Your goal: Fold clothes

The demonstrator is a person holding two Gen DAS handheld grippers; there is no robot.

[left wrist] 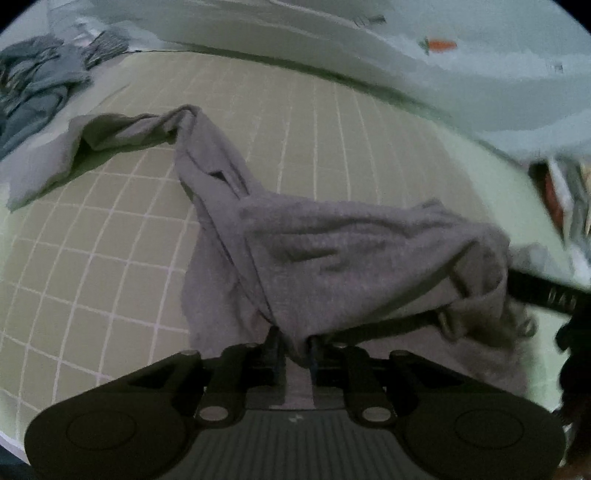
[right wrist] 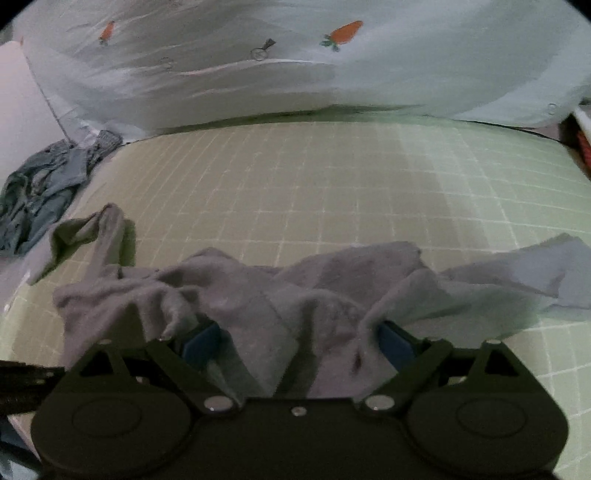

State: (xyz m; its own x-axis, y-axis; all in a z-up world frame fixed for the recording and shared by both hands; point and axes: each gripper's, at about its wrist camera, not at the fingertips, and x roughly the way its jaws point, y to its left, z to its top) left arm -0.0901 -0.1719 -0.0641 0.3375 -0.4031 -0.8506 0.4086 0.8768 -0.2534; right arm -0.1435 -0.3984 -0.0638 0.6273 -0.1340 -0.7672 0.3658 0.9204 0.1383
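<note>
A crumpled grey garment lies on the green grid mat, with one long part trailing off to the far left. My left gripper is shut on a fold of its near edge. In the right wrist view the same grey garment is draped over my right gripper. That gripper stands open, its blue pads wide apart and partly covered by cloth. The black body of the right gripper also shows at the right edge of the left wrist view, reaching under the garment.
A heap of blue-grey clothes sits at the mat's far left corner. A pale sheet with carrot prints rises behind the mat. Red and white items stand off the mat's right edge.
</note>
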